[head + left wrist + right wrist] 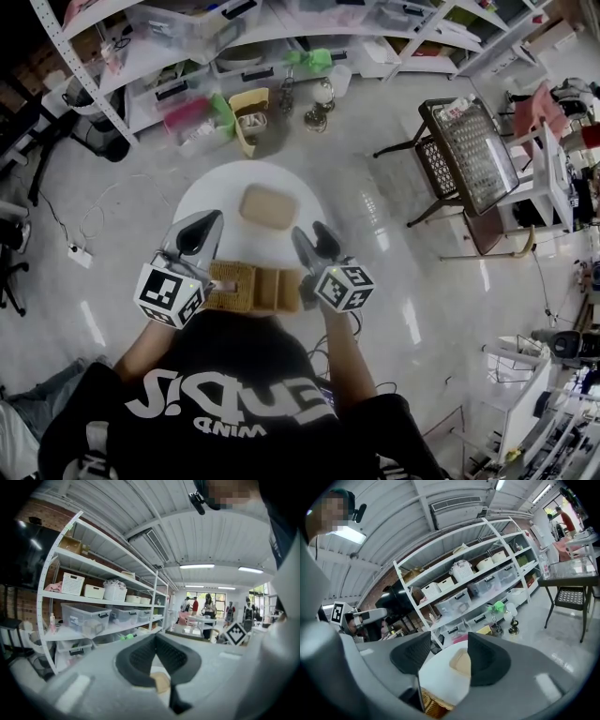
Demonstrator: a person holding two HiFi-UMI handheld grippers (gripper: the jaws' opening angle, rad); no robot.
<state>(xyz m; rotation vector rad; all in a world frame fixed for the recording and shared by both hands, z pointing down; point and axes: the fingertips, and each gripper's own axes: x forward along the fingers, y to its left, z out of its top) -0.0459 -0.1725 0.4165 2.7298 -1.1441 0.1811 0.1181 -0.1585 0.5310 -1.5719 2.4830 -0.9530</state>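
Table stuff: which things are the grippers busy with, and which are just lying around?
In hand:
basket, close to both grippers
tan block, on the table beyond the basket
left gripper, shut and empty
right gripper, open and empty

Lying about:
yellow tub, by the shelves
black side table
shelf bins

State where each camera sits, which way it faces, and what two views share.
Head view: on the person's head, looking steeply down at round white table, tan pad, wicker basket; shoulders, arms, left tongs, right tongs show.
Left gripper view: on the left tongs, facing along touching tips to the shelves; the person shows upper right.
Right gripper view: on the right tongs, facing past parted tips to table and shelves; the person's head shows upper left.
Shared: both gripper views show the tan pad and shelves.
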